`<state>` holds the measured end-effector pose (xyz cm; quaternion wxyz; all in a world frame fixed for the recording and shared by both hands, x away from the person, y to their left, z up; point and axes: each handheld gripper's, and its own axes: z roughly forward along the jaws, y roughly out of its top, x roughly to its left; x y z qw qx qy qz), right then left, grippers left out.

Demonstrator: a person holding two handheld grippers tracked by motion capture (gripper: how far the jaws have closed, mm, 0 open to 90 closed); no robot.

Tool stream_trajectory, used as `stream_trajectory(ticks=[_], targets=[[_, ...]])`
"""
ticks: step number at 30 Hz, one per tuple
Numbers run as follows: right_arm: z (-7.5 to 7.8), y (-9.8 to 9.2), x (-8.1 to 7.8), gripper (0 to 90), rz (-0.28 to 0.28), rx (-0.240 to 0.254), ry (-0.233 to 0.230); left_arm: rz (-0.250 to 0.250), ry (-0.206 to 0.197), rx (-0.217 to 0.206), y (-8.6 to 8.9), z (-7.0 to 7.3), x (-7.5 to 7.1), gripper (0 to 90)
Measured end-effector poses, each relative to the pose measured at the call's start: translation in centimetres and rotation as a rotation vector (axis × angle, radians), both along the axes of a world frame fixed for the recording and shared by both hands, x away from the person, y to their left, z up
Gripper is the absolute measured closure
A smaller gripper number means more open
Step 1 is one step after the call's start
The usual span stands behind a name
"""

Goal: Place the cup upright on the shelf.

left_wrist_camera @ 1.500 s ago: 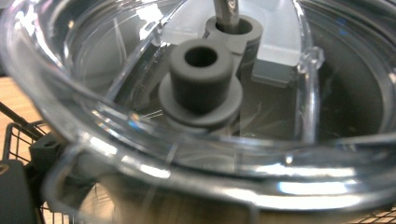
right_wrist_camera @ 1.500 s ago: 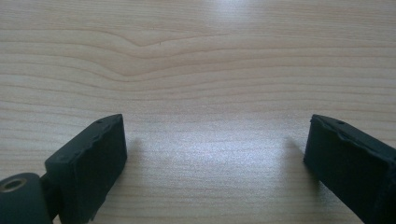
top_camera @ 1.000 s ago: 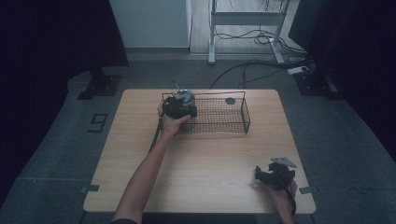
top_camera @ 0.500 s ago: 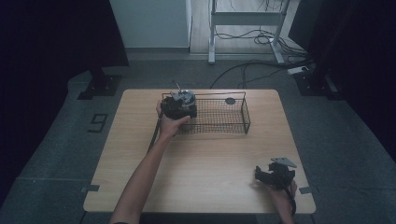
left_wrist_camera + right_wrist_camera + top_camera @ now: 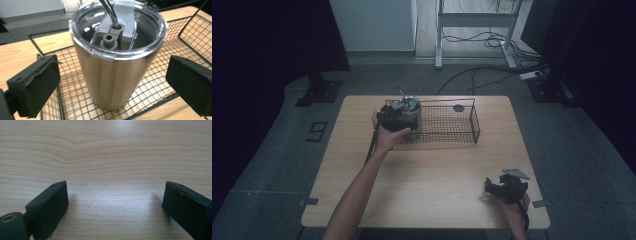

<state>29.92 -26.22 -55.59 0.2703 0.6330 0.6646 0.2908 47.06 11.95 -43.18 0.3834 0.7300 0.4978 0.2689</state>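
Observation:
A steel tumbler (image 5: 115, 75) with a clear lid and a metal straw stands upright in the left end of a black wire basket (image 5: 474, 125). In the high view the tumbler (image 5: 412, 107) is just beyond my left gripper (image 5: 403, 119). My left gripper (image 5: 112, 87) is open: its jaws have just been opening, and the pads (image 5: 35, 92) stand on either side of the tumbler without touching it. My right gripper (image 5: 503, 188) rests near the table's front right corner. My right gripper (image 5: 115, 205) is open with bare wood between its pads.
The light wooden table (image 5: 437, 170) carries the basket at its far middle. A small dark disc (image 5: 458, 108) lies on the table behind the basket. Dark floor with cables and stand legs surrounds the table.
My left gripper has drawn back a little from the tumbler towards the near side and slightly up. The tumbler stays standing in the basket. My right hand has not moved.

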Motion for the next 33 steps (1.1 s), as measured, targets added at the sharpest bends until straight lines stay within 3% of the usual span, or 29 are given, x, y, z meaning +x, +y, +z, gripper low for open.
stream_trajectory(ticks=[2,8,9,18,19,21,22,28,33], targets=[[0.0,0.0,0.0,6.5,0.0,0.0,0.0,0.01,-0.017,0.001,0.4,0.2,-0.8,0.0],[0.0,0.0,0.0,6.8,0.001,0.0,-0.001,-0.018,-0.012,-0.031,1.5,-0.2,-3.4,0.0],[0.0,0.0,0.0,6.8,0.001,0.0,-0.001,-0.033,-0.012,-0.033,1.9,-0.5,-4.3,0.1],[0.0,0.0,0.0,6.8,-0.001,0.002,0.001,-0.09,-0.01,-0.062,3.4,-1.1,-8.5,1.7],[0.0,0.0,0.0,6.8,0.0,0.001,0.001,-0.109,-0.015,-0.064,3.6,-1.2,-9.6,1.8],[0.0,0.0,0.0,6.8,-0.001,0.001,0.001,-0.118,-0.019,-0.064,3.7,-1.4,-10.1,1.8],[0.0,0.0,0.0,6.8,0.0,0.001,0.001,-0.136,-0.013,-0.061,3.9,-1.7,-10.9,1.7],[0.0,0.0,0.0,6.8,0.0,0.001,0.001,-0.16,0.003,-0.042,4.2,-2.8,-12.5,1.8],[0.0,0.0,0.0,6.8,-0.001,0.001,0.001,-0.169,0.023,-0.066,4.9,-4.1,-14.7,2.1]])
